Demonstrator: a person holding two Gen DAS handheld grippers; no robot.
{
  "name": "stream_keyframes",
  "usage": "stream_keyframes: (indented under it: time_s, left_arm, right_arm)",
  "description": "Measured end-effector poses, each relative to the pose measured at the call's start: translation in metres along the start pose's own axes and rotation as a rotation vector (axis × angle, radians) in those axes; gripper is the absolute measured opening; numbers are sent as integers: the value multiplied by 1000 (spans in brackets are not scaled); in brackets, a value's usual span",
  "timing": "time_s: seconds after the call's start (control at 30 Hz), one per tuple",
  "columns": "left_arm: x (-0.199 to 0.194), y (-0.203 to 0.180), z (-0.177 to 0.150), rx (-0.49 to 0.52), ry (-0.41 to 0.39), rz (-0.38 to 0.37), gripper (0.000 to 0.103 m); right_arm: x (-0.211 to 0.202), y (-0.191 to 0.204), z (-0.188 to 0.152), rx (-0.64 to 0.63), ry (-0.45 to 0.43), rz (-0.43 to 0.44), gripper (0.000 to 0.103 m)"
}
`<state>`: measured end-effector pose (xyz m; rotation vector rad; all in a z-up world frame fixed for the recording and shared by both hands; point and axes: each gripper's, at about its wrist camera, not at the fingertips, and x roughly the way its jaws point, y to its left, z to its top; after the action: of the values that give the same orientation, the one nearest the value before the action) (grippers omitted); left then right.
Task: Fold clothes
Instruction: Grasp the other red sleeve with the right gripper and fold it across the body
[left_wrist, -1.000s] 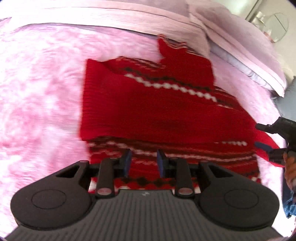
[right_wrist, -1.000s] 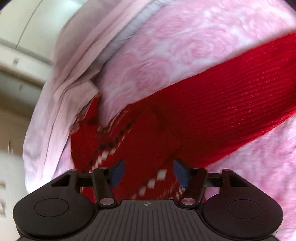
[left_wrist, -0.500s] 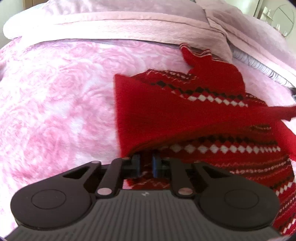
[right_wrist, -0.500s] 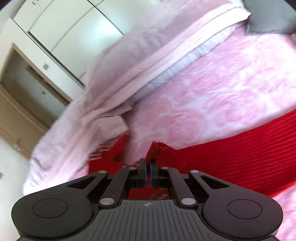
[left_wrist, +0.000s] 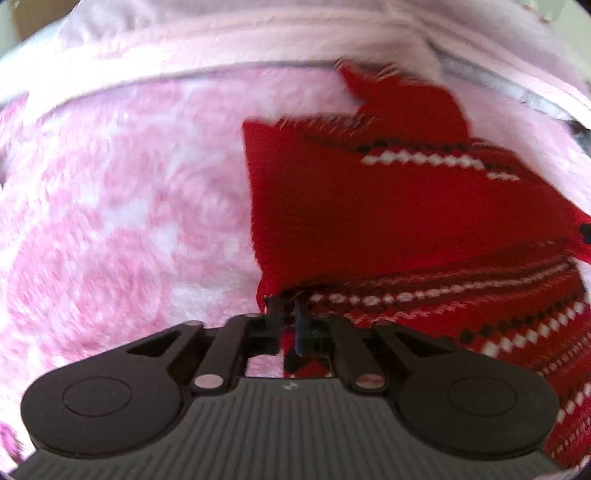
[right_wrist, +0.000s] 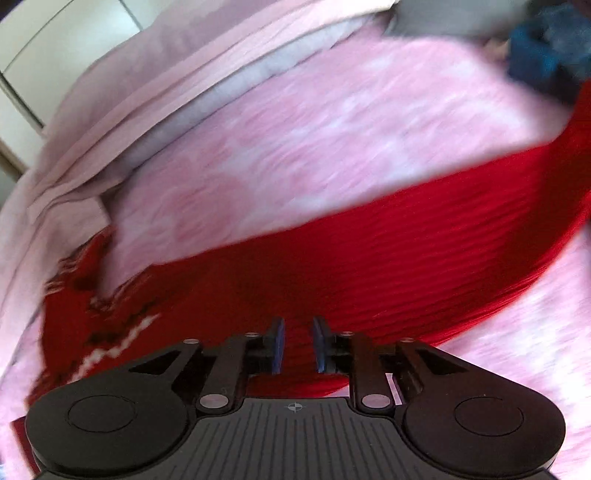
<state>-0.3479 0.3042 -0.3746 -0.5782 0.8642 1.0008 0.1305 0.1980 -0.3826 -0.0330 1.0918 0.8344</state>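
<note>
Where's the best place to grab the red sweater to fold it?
Probably its loose near edge. The sweater lies flat on the pink blanket, so only edges give the fingers something to pinch. Come in low from the near side, as the left gripper does at the folded flap's corner, shut on the sweater.

I see the sweater (left_wrist: 388, 206) lying on the blanket (left_wrist: 122, 221), folded over itself. Behind it, pillows (left_wrist: 258, 29) line the far edge of the bed. My left gripper (left_wrist: 290, 314) sits at the sweater's near-left corner; my right gripper (right_wrist: 297, 343) is over the sweater's near edge.
</note>
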Motion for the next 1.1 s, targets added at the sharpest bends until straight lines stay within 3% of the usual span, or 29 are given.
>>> stream_keyframes:
  time_s: [0.1,0.2,0.27,0.33,0.4,0.53,0.7,0.8,0.87,1.03,1.07,1.1]
  left_arm:
    - [-12,-1,12,-15,-95,-21,4]
    - [12,-8,26,-42,-97,1,6]
    - [35,-14,28,-45,-34,24,9]
    - [55,-21,28,-44,31,54,7]
    - [51,-28,30,-41,36,38,9]
    - [29,-37,30,-81,17,-28,9]
    - [23,-48,32,-170,23,-114,9]
    - [28,-52,35,-214,33,-149,9]
    - [28,-57,36,-217,35,-162,9]
    - [30,-59,34,-241,48,-177,9]
    - [29,-57,33,-255,50,-179,9]
    - [28,-54,31,-270,51,-178,9]
  right_arm:
    - [-4,-2,7,25,12,130,20]
    - [12,3,7,1,57,211,21]
    - [32,0,3,20,129,177,20]
    - [31,-10,2,72,138,188,22]
    - [9,-18,11,81,120,155,60]
    - [-55,-69,37,127,-71,76,60]
    - [-108,-169,68,338,-229,-86,60]
    - [-115,-219,76,466,-277,-132,60]
    - [-112,-239,80,536,-296,-109,60]
    - [-83,-252,93,542,-244,-69,60]
    - [-74,-254,97,543,-209,-91,55]
    - [-67,-254,99,547,-175,-110,15]
